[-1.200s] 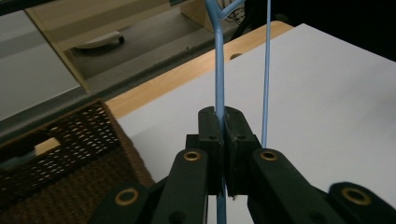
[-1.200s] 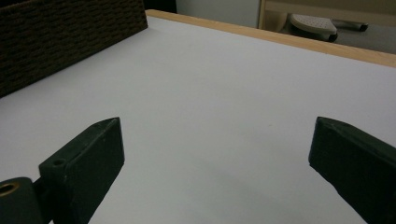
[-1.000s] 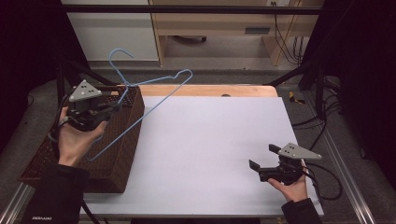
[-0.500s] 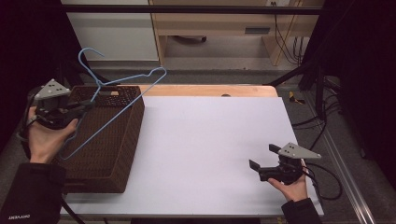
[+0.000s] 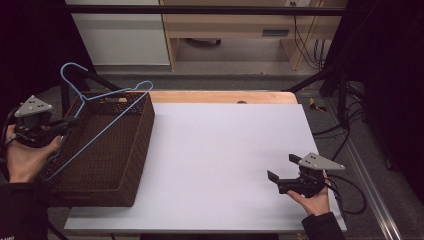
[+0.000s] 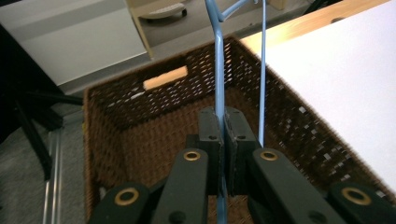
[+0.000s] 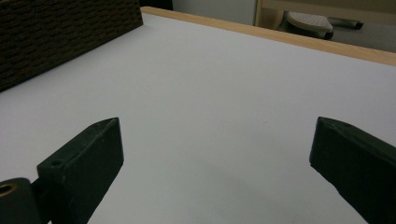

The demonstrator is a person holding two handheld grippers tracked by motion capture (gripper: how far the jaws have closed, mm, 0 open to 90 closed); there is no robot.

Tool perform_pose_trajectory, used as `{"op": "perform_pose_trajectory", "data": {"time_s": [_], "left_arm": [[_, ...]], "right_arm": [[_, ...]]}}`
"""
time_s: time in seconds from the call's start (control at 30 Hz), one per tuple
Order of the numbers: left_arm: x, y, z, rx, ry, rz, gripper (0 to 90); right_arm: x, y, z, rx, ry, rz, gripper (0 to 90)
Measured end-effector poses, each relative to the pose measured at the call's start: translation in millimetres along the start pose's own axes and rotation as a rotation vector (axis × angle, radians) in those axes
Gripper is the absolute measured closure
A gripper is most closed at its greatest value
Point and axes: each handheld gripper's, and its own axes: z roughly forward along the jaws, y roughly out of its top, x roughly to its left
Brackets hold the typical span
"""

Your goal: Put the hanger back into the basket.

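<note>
A light blue wire hanger (image 5: pixel 100 129) hangs tilted over the brown wicker basket (image 5: pixel 142 130) at the table's left edge. My left gripper (image 5: pixel 70 121) is shut on the hanger's wire at the basket's left rim. In the left gripper view the jaws (image 6: pixel 220 114) pinch the blue wire (image 6: pixel 218 56), which rises away over the basket's inside (image 6: pixel 107 135). My right gripper (image 5: pixel 282 167) rests open near the front right of the white table (image 5: pixel 225 145), held in a hand. Its jaws (image 7: pixel 217 126) stand wide apart with bare tabletop between them.
The basket's woven wall (image 7: pixel 60 32) shows far off in the right gripper view. A wooden strip (image 5: pixel 225 96) runs along the table's far edge. Dark stand legs and cables (image 5: pixel 340 130) sit off the right side. A cabinet and desk stand beyond.
My left gripper has carried the hanger leftward, from above the basket's middle to its left rim. The right gripper has stayed put and open.
</note>
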Motion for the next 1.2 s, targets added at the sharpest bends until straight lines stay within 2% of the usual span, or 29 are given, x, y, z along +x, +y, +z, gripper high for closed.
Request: {"op": "perform_pose_trajectory", "data": {"time_s": [0.23, 0.33, 0.4, 0.5, 0.6, 0.7, 0.73, 0.77, 0.83, 0.97, 1.07, 1.13, 1.2], "left_arm": [[9.7, -16.9, 7.5, 0.035, 0.034, 0.009, 87.1], [12.8, -26.9, 15.6, 0.073, 0.041, 0.012, 87.0], [12.8, -29.2, 17.6, 0.082, 0.044, 0.015, 87.1], [12.0, -35.4, 23.8, 0.099, 0.046, 0.015, 87.1], [8.6, -44.1, 36.3, 0.110, 0.032, -0.002, 87.0], [4.9, -49.5, 45.5, 0.123, 0.023, -0.001, 87.0], [0.8, -54.5, 54.9, 0.138, 0.014, -0.001, 87.0], [0.8, -54.5, 54.9, 0.138, 0.014, -0.001, 87.0], [-3.6, -60.7, 66.4, 0.161, 0.002, -0.007, 87.0], [-6.2, -65.1, 74.3, 0.190, -0.003, -0.008, 86.6], [-7.3, -65.8, 76.2, 0.231, 0.007, -0.008, 85.3], [-7.0, -64.9, 74.2, 0.225, 0.011, -0.015, 82.9], [-6.4, -61.7, 66.9, 0.198, 0.022, -0.033, 75.4]], "right_arm": [[0.2, -0.1, 0.4, 0.002, 0.000, -0.001, 3.2], [0.1, -0.2, 0.4, 0.004, 0.000, -0.003, 3.2], [0.1, -0.2, 0.5, 0.003, -0.001, -0.002, 3.3], [0.2, -0.3, 0.9, 0.005, -0.002, 0.000, 3.2], [0.2, -0.3, 0.7, 0.004, -0.001, -0.001, 3.2], [0.0, -0.2, 0.5, 0.002, -0.004, 0.002, 3.2], [-0.1, -0.2, 0.4, 0.001, -0.005, 0.000, 3.3], [-0.1, -0.2, 0.3, 0.001, -0.005, 0.001, 3.3], [-0.3, -0.1, 0.0, 0.000, -0.005, 0.002, 3.2], [-0.8, -0.2, -0.4, -0.003, -0.004, 0.004, 3.2], [-1.3, -0.3, -0.4, -0.002, -0.006, 0.003, 3.2], [-1.3, -0.3, -0.4, -0.002, -0.006, 0.003, 3.2], [-1.4, -0.2, -0.7, -0.004, -0.008, 0.006, 3.2]]}}
